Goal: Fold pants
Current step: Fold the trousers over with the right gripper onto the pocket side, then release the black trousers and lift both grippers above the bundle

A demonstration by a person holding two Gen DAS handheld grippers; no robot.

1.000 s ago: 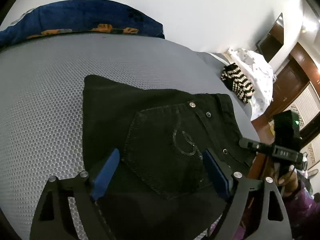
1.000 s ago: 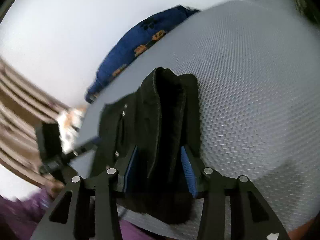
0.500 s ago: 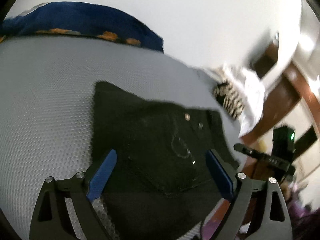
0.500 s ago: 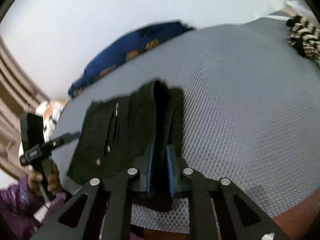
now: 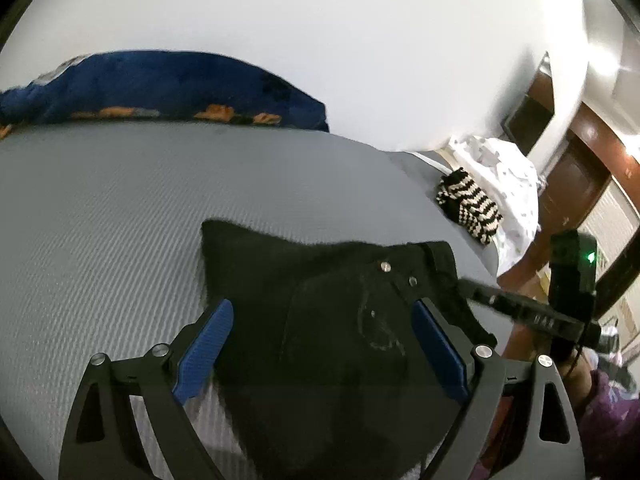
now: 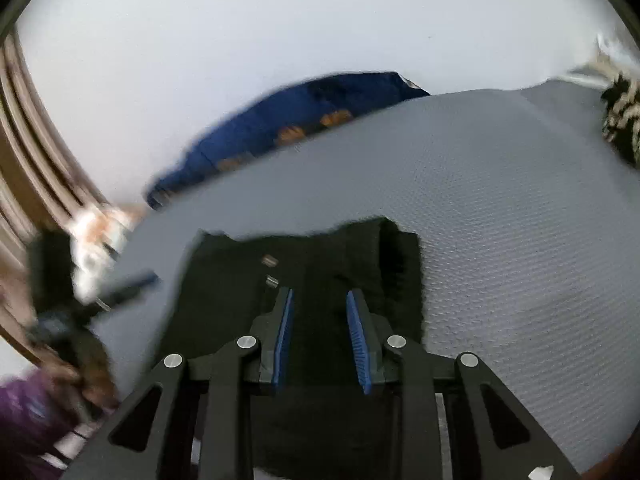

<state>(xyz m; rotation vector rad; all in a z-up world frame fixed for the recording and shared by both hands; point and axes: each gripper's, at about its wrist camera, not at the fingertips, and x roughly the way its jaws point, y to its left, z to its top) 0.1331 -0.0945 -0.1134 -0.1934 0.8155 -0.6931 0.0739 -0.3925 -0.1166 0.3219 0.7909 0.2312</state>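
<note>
A: From the left wrist, what shows?

B: The left tool (image 5: 320, 344) stands wide open, its 2 blue pads (image 5: 204, 352) apart over the black pants (image 5: 320, 292), which lie folded on the grey bed (image 5: 100, 220). Nothing is pinched. A back pocket with stitching and 2 metal rivets (image 5: 385, 266) face up. Only this view shows the other tool's body with a green light (image 5: 591, 257) at the right edge, and a dark wooden door (image 5: 576, 184) past a white cloth (image 5: 512, 184).

A: And the right wrist?

B: The right tool (image 6: 320, 340) has just been opening; its pads are narrowly parted over the pants (image 6: 224, 280), and the fabric looks free of them. Here the thick folded edge (image 6: 400, 264) shows on the right. A blue pillow (image 6: 288, 128) with orange prints is in both views, as is a black-and-white striped knit (image 6: 624, 120). The left side is blurred; a purple sleeve (image 6: 28, 408) shows low.
</note>
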